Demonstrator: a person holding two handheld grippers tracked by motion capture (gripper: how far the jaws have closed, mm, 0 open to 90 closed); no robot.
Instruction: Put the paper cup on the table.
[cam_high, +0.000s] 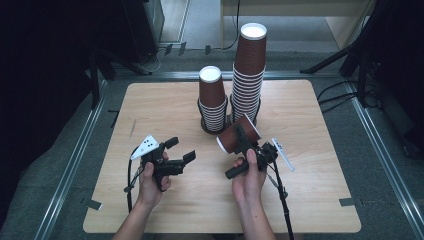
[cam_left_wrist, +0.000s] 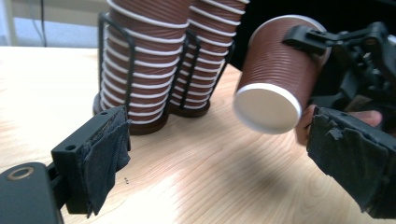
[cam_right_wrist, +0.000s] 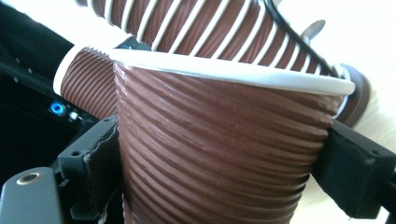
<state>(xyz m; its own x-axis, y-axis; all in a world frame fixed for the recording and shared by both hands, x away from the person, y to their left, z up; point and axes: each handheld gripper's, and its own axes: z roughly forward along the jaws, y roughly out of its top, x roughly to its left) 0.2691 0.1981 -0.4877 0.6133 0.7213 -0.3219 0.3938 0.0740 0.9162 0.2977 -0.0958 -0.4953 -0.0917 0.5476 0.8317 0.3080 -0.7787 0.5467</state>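
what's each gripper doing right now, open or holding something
left gripper: open, nothing between its jaws.
right gripper: shut on a single brown paper cup, held tilted above the table.

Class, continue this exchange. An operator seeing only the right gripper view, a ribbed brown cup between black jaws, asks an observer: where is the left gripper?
Observer: The left gripper is apart from the held cup, to its left, jaws open on nothing.
Operator: What stands behind?
Observer: Two upturned piles of cups, the shorter stack left of the taller stack.
Operator: Which way does my cup point?
Observer: Its closed base faces the left gripper.
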